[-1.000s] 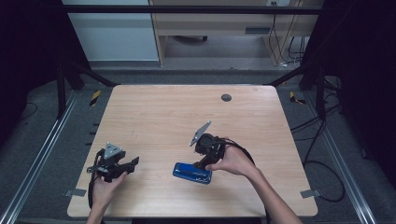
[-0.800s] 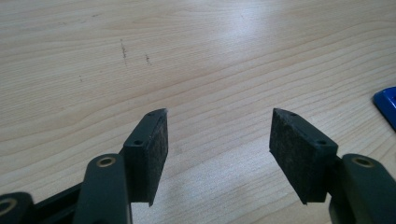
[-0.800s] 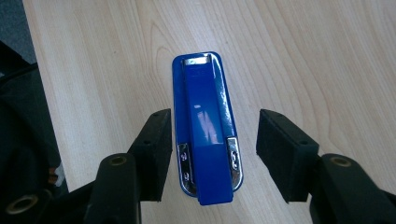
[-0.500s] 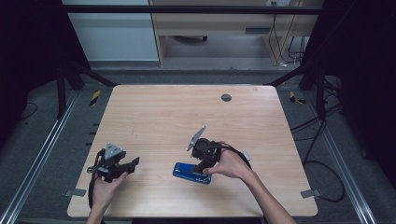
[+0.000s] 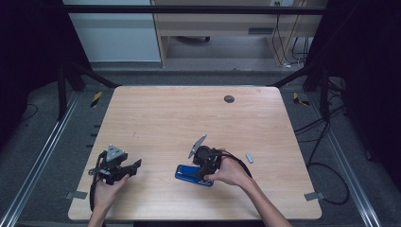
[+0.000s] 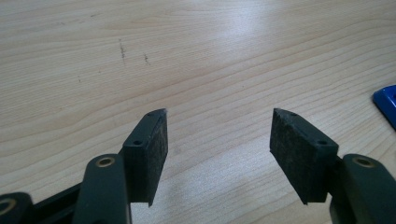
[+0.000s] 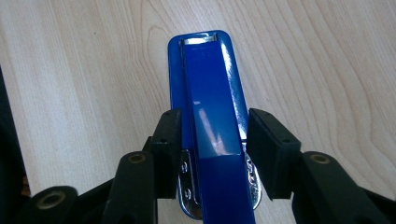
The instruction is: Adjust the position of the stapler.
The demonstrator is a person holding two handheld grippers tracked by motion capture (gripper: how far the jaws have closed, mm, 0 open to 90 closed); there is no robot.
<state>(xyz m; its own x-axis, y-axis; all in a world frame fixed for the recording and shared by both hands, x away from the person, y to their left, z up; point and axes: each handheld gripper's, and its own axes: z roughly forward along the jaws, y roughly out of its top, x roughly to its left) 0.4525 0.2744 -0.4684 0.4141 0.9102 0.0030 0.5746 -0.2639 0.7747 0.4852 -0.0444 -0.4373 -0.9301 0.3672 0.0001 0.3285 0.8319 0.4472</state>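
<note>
The right gripper (image 7: 210, 149) straddles the blue stapler (image 7: 208, 107) lying on the table (image 5: 189, 118), fingers close beside it, grip seemingly unfinished, while the left gripper (image 6: 219, 154) rests spread, empty.

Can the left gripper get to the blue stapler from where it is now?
Probably not cleanly: bare table lies between the left gripper and the stapler, but the right gripper already straddles its body.

No readable text anywhere on this table. The blue stapler (image 7: 210, 116) carries a faint embossed mark on its top, too blurred to make out. No labels, no numbers.
</note>
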